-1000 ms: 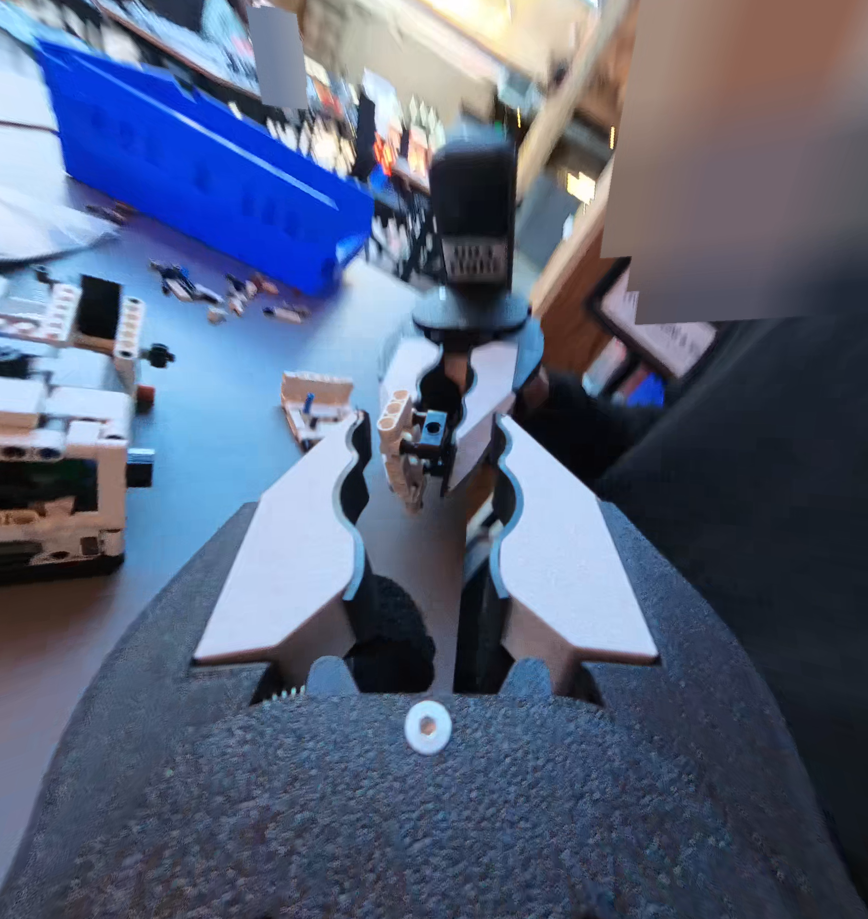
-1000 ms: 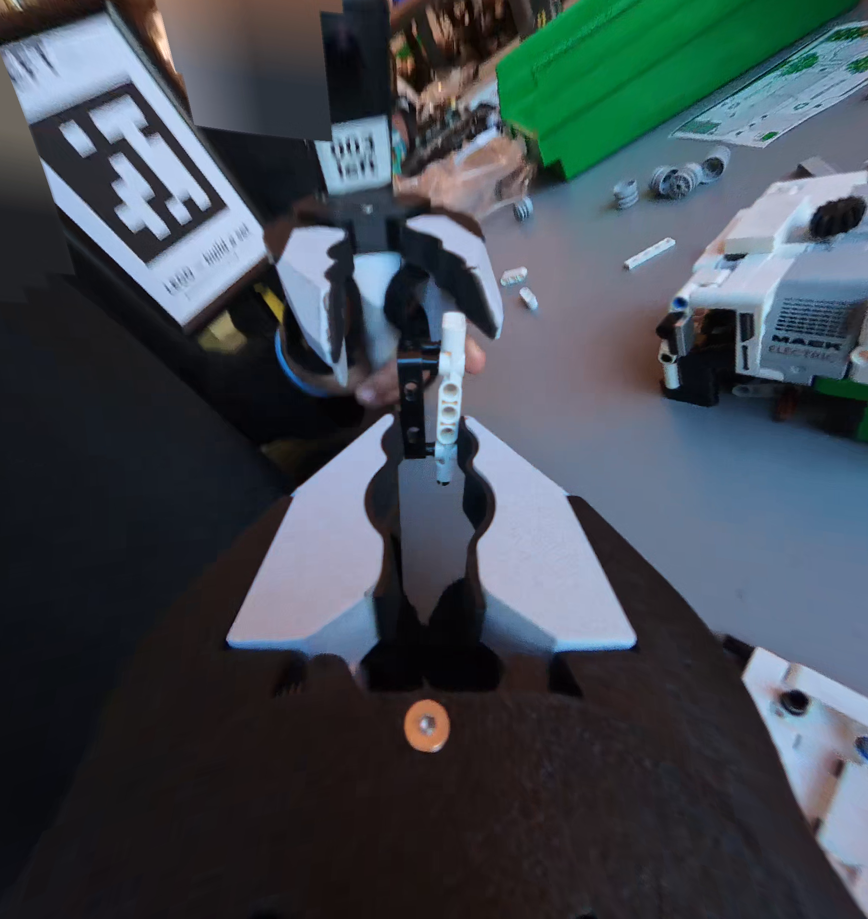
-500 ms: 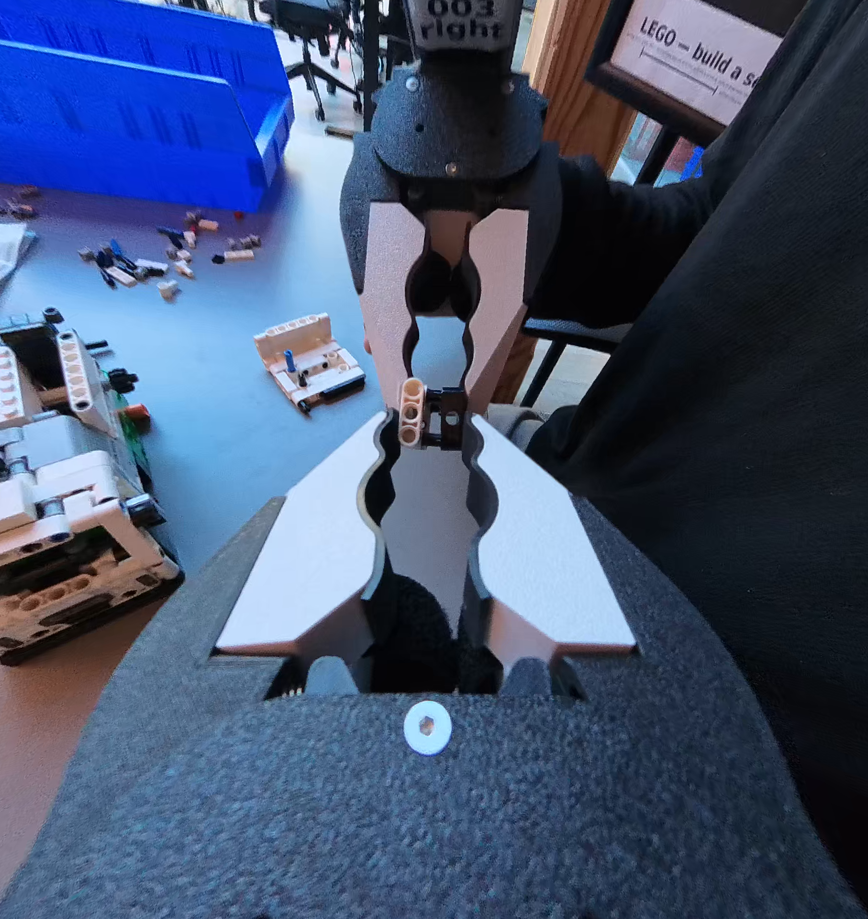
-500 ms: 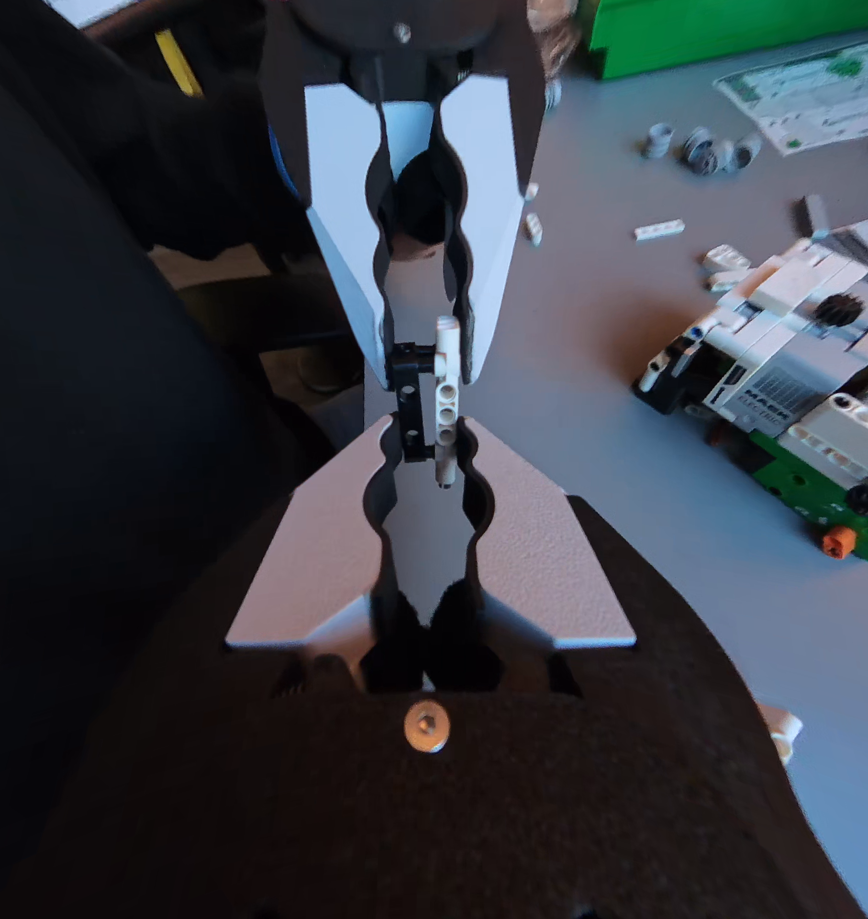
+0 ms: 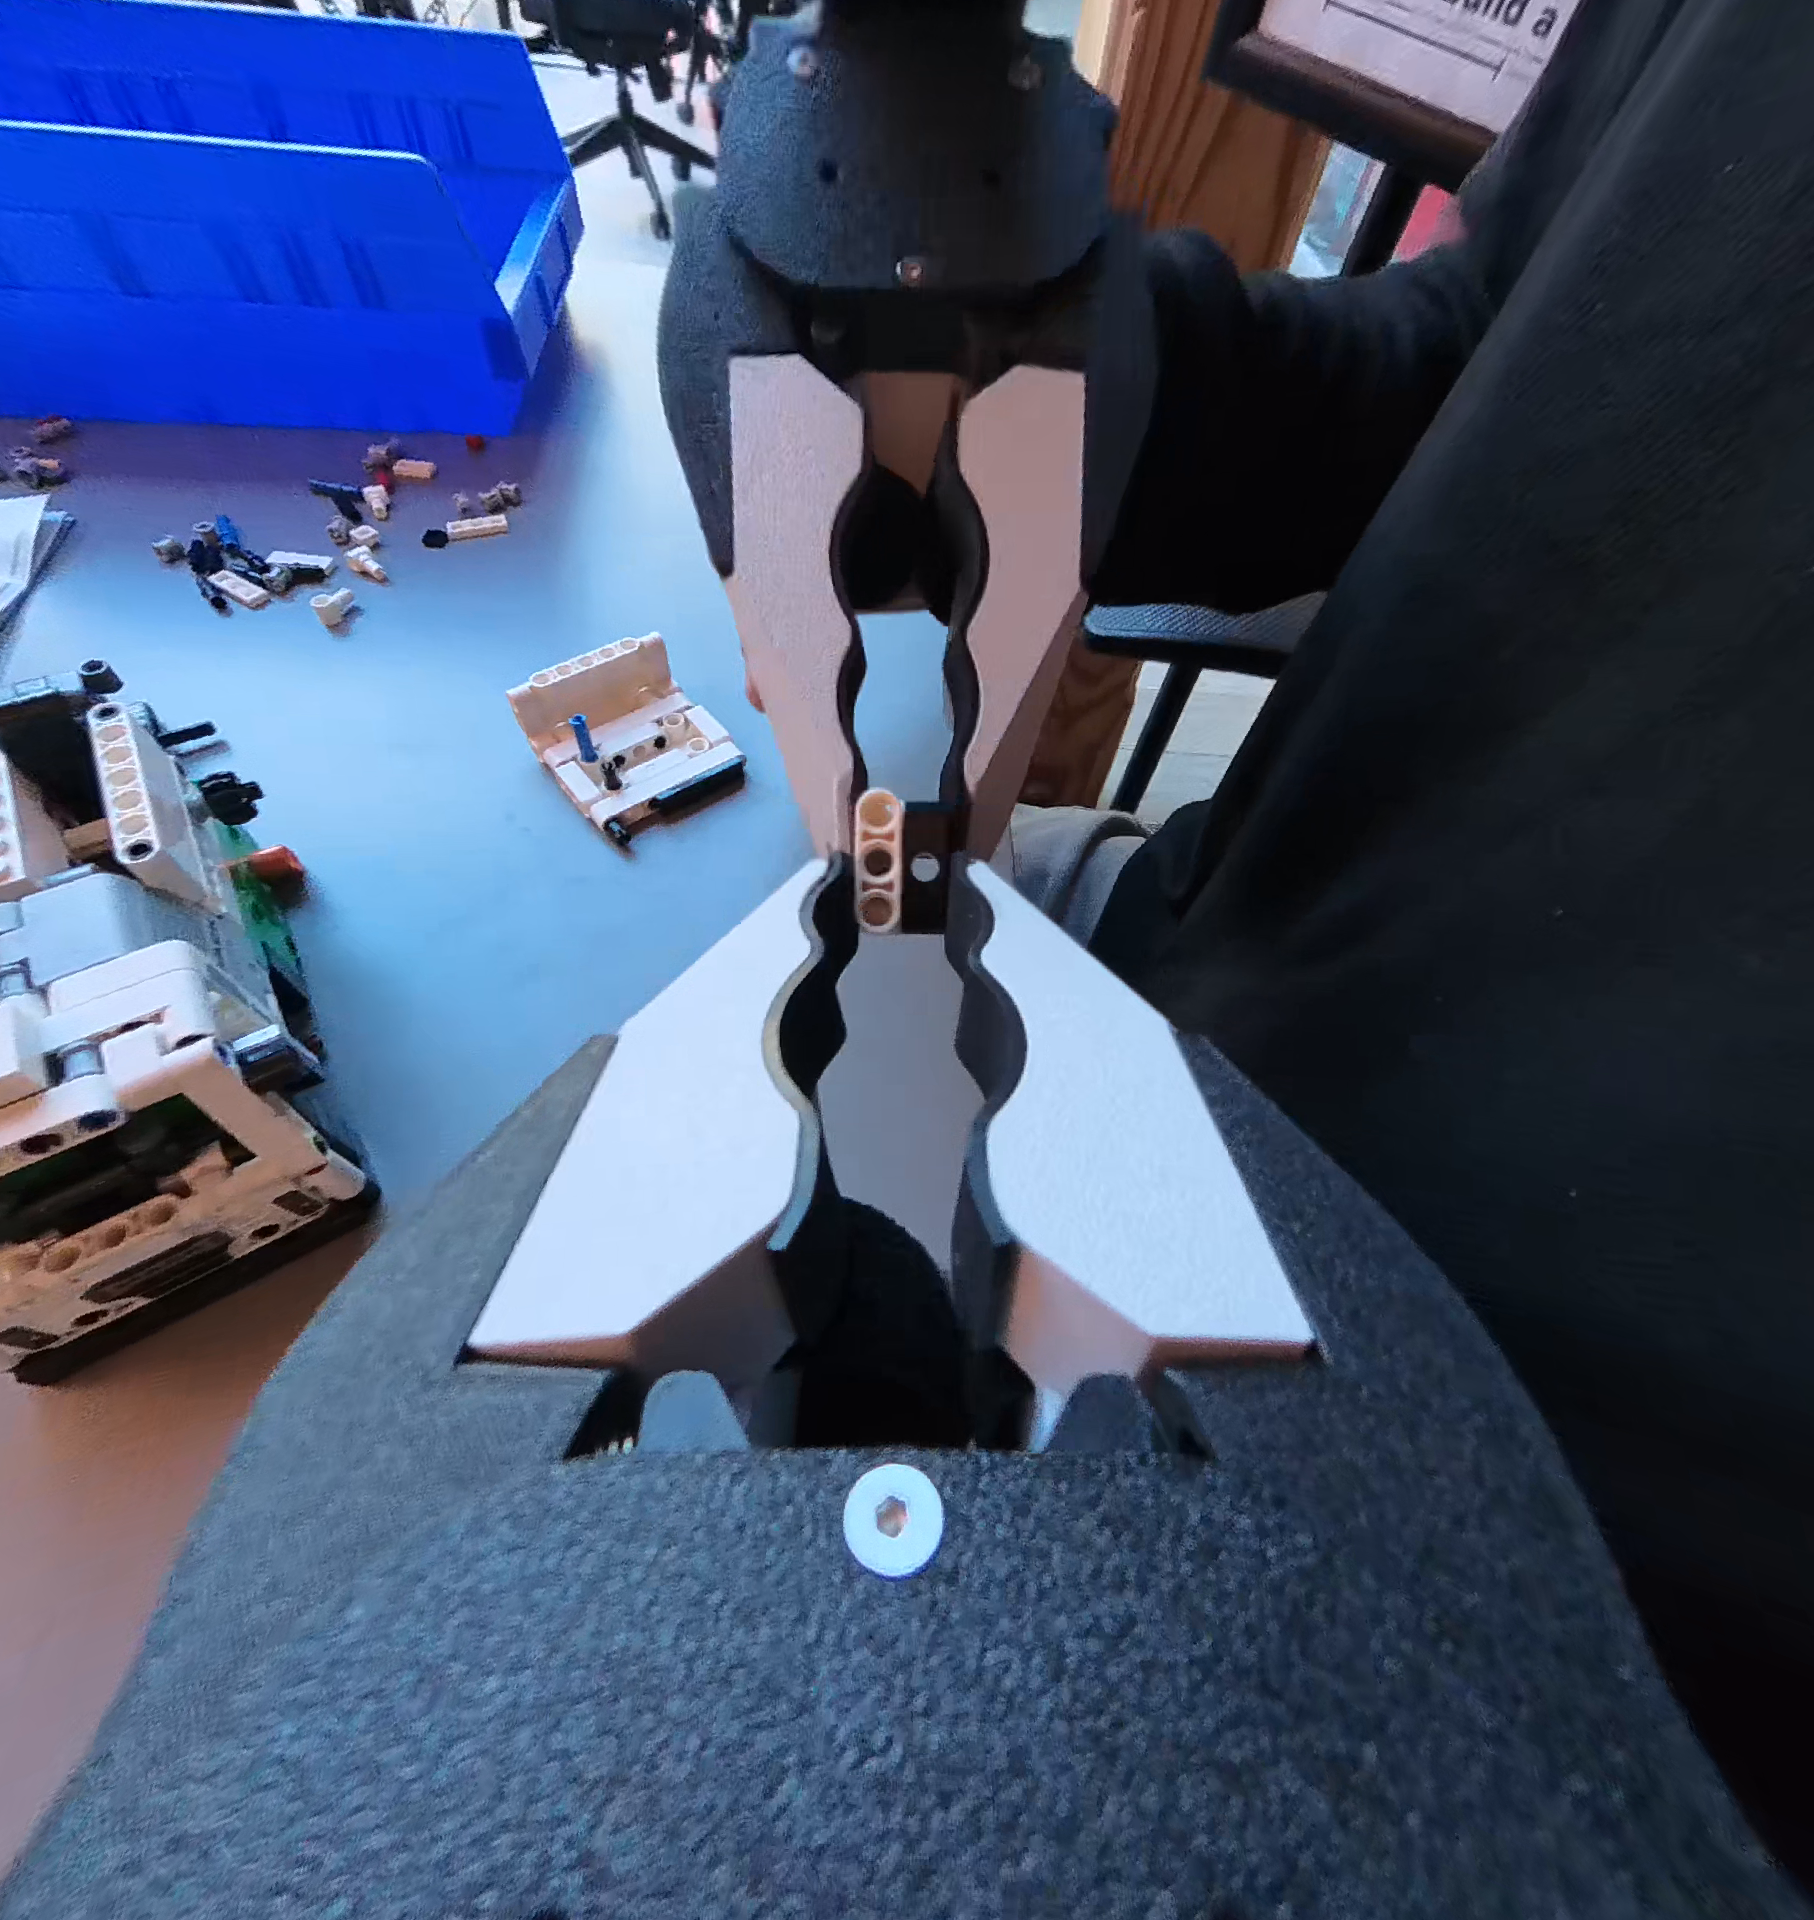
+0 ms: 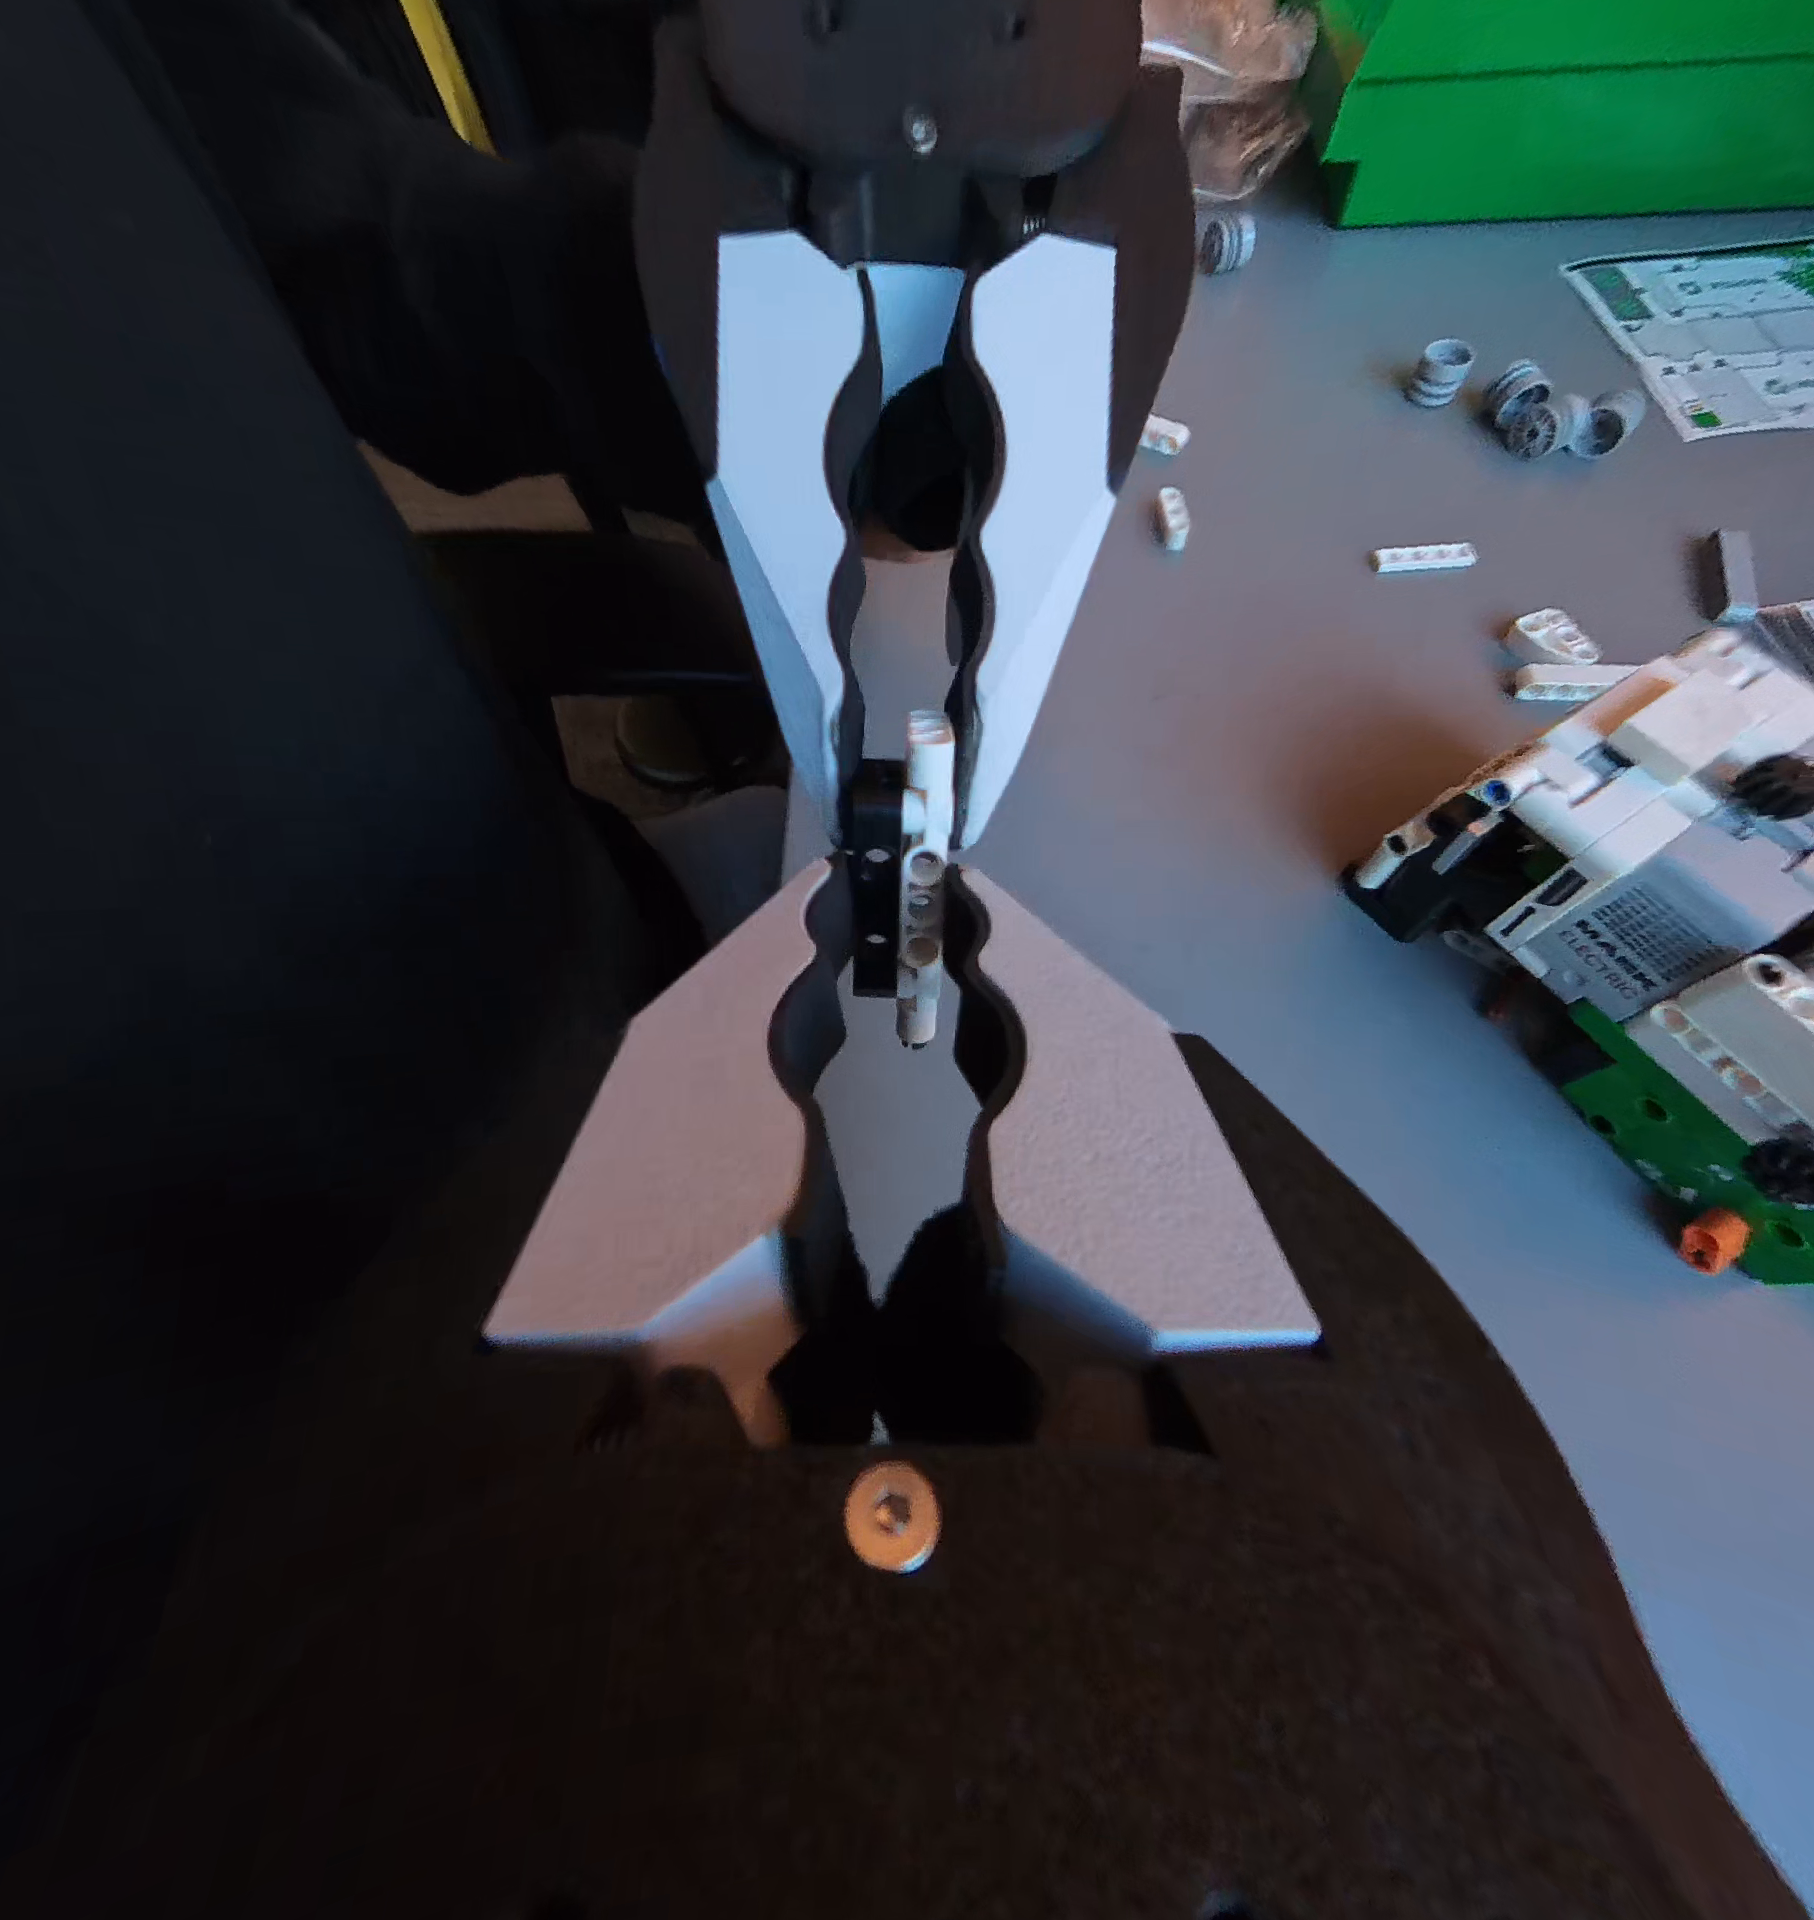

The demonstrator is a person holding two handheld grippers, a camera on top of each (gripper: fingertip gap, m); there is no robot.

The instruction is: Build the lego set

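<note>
Small black-and-white lego subassembly [image 6: 901,902], midair, upright.

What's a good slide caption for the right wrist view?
Two hand-held grippers meet tip to tip on a small black-and-white lego beam assembly above the grey table.

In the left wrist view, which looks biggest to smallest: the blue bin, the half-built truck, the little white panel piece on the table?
1. Blue bin, though farthest away.
2. Half-built truck, nearest the camera, so flattered.
3. White panel piece, clearly smallest.
</note>
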